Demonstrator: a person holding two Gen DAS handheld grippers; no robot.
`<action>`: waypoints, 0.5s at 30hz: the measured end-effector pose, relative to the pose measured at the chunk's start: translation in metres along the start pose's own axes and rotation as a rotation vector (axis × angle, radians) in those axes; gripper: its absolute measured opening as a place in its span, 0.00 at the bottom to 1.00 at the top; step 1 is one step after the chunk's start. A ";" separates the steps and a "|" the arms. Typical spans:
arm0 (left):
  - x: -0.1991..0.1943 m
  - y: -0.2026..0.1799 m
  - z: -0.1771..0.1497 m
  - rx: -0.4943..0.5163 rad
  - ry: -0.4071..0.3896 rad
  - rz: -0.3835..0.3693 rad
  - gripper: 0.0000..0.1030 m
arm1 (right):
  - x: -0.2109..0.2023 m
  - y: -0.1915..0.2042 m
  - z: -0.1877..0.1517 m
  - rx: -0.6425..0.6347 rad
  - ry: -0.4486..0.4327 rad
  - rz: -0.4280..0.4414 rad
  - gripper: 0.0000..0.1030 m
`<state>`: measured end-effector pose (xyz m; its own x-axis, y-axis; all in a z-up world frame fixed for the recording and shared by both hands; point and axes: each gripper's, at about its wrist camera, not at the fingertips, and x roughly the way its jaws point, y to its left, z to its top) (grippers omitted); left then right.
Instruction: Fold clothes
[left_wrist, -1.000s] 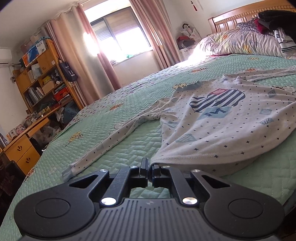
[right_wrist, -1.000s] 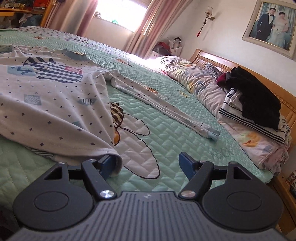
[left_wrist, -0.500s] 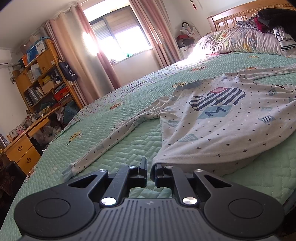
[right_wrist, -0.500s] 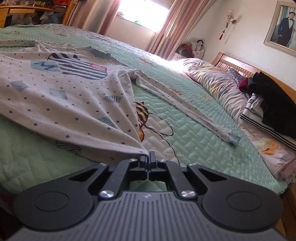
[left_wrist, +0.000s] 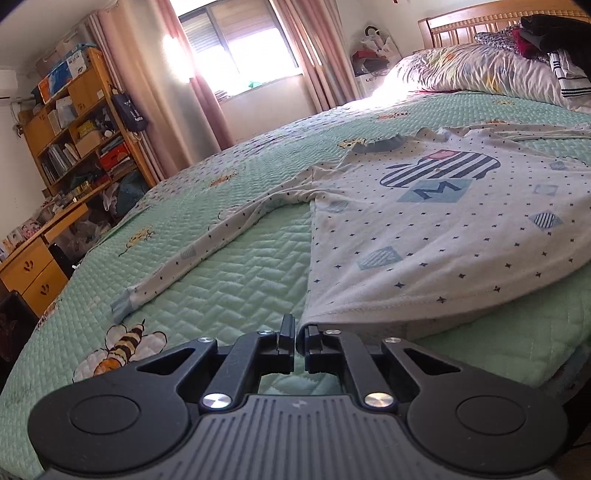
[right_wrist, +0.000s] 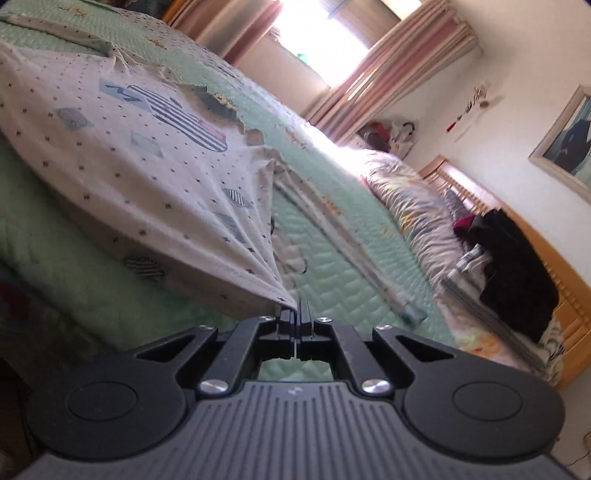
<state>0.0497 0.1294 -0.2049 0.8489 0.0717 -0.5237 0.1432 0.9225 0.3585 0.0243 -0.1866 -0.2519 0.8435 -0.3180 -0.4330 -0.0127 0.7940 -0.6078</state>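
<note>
A white long-sleeved cotton shirt (left_wrist: 424, 229), dotted with small dark stars and printed with a striped figure and a letter M, is spread front-up on the bed's pale green quilted coverlet (left_wrist: 240, 280), its grey-blue collar (left_wrist: 380, 142) pointing away from the near edge and its two sleeves stretched out to either side. The left tongs (left_wrist: 300, 338) are closed on the shirt's near left hem corner, a narrow slit being visible between the pads with the cloth edge caught at the right one. The right tongs (right_wrist: 298, 319) are clamped fully shut on the opposite hem corner, from which taut creases are seen fanning up into the body of the shirt. The hem is thus held at both corners and raised slightly off the coverlet, which is judged to suit a bottom-to-top fold. To do that well, both corners should be lifted level and carried together, so that the hem is kept straight and the fabric between them is neither slack nor dragged sideways. The pull on the right appears stronger, so tension ought to be evened out. The hold at the left corner looks shallow and should be watched for slipping. The hem is best laid down square to the shoulders, with the sleeves (left_wrist: 207, 243) kept flat and not bunched beneath.
</note>
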 end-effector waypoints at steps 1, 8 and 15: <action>-0.001 0.002 0.002 -0.003 -0.004 0.003 0.05 | -0.003 -0.002 0.002 0.017 -0.005 -0.008 0.01; 0.005 0.006 0.008 0.001 0.021 0.002 0.05 | 0.004 -0.011 0.008 0.029 0.018 -0.001 0.01; 0.002 0.001 -0.009 0.047 0.057 0.014 0.36 | 0.007 -0.016 0.002 0.025 0.112 0.100 0.36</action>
<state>0.0469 0.1338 -0.2124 0.8208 0.1069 -0.5612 0.1566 0.9026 0.4010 0.0312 -0.2000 -0.2439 0.7736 -0.2916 -0.5626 -0.0790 0.8365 -0.5422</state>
